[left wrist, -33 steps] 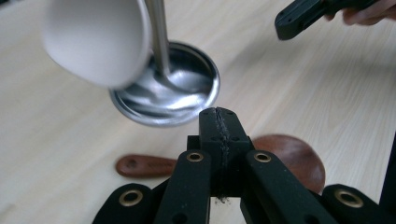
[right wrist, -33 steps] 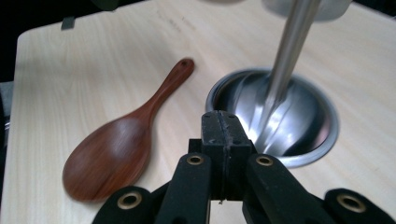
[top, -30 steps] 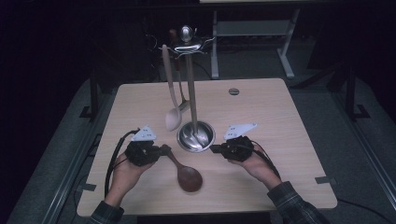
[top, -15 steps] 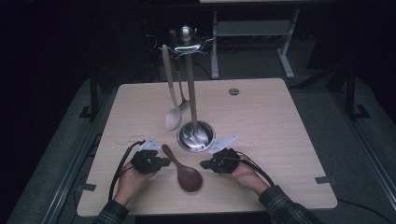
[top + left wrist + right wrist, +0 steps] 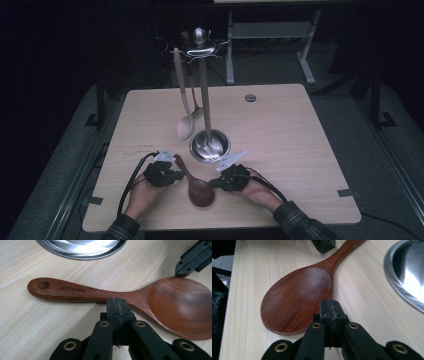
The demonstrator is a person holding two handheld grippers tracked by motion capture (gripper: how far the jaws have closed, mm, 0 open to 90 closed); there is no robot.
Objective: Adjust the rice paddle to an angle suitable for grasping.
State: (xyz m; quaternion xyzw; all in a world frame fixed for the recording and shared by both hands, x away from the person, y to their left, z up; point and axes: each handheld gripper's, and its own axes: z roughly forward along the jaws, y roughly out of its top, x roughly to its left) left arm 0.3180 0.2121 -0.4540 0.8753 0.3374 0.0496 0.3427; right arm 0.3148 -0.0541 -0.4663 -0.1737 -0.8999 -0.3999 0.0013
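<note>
Step in hand looks like the approach to the brown spoon (image 5: 196, 186), lying flat on the worktop (image 5: 280, 130) at lower centre of the high view, bowl toward the bottom edge, handle running up-left toward the rack base (image 5: 210, 145). A pale spoon (image 5: 183, 107) hangs on the rack at upper centre, so the likely goal is hanging the brown one beside it; not started.

Left claw (image 5: 172, 175) sits just left of the handle. In the left gripper view its jaws are pressed together, nothing between them, tips right at the handle's neck (image 5: 117, 293); touching or just short, cannot tell.

Right claw (image 5: 216, 183) sits just right of the bowl. In the right gripper view its jaws are also pressed together and empty, tips at the bowl's edge (image 5: 299, 297); contact unclear.

Next move, as I judge it: one claw must spread, straddle the thin handle and pinch it; the spoon lies flat, so getting a jaw under it is the hard part. The other claw could steady the bowl.
</note>
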